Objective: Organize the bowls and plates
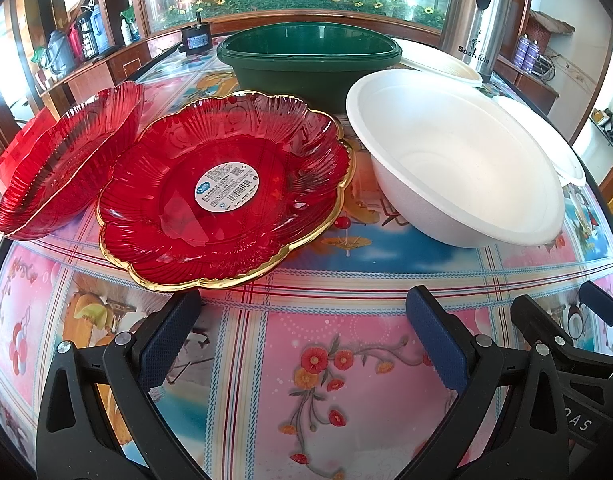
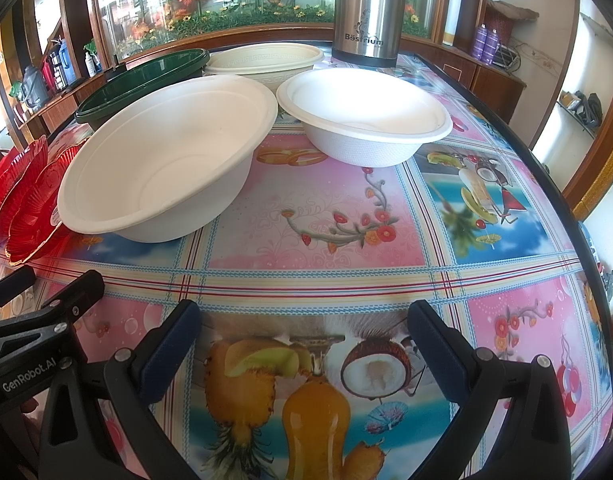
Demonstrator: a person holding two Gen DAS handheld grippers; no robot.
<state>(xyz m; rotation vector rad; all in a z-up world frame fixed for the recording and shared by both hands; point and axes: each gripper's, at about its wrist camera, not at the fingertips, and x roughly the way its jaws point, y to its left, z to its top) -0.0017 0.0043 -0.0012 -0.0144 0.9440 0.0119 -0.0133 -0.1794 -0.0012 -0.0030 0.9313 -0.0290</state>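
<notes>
Nothing stacked yet: red gold-rimmed plastic plates [image 1: 226, 188] and white foam bowls [image 2: 166, 152] sitting loose mid-worktop; both grippers [image 1: 302, 336] [image 2: 302, 344] hovering, fingers wide, empty.

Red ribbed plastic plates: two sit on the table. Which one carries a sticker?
The gold-rimmed red plate nearer the large white bowl has a round white label at its centre; the other red plate shows none.

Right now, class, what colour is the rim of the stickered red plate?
Gold, edging the red scalloped plastic plate; clearest in the left wrist view.
</notes>
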